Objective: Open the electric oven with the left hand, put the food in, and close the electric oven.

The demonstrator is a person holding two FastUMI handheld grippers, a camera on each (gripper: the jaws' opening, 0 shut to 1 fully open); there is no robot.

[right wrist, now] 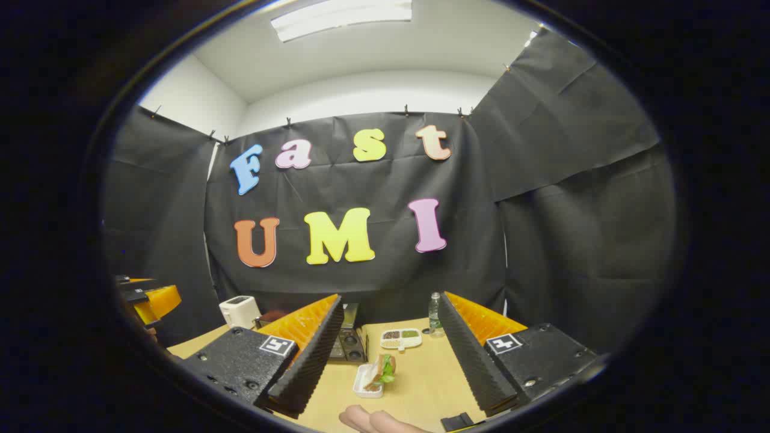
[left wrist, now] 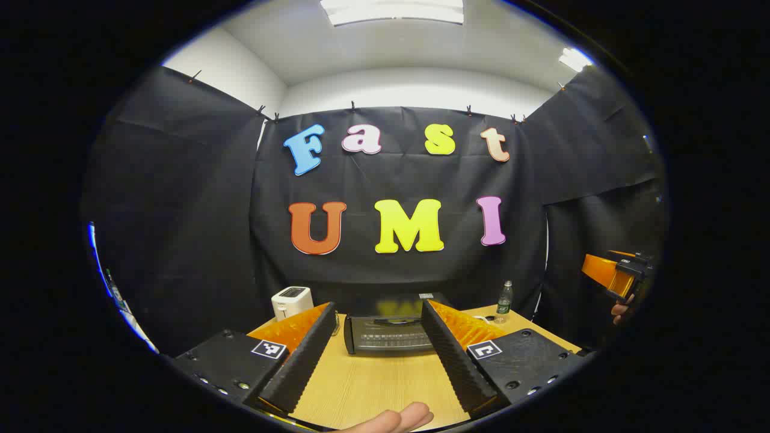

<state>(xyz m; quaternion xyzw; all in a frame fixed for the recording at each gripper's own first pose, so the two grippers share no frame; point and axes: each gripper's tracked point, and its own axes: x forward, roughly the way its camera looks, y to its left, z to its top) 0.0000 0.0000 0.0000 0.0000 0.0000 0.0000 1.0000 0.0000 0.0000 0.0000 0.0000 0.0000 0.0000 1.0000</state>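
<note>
I've got the electric oven (left wrist: 390, 334) sitting at the far side of the table, black, door shut. The food (right wrist: 382, 371) lies in a small white tray (right wrist: 364, 382), nearer, right of it.

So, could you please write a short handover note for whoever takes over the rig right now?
Left gripper: open, holding nothing, raised and facing the black electric oven at the back of the light wooden table.
Right gripper: open, holding nothing, above the small white tray of food.
Oven door looks closed.
Done: nothing yet.
Left: open oven, load food, close.
</note>
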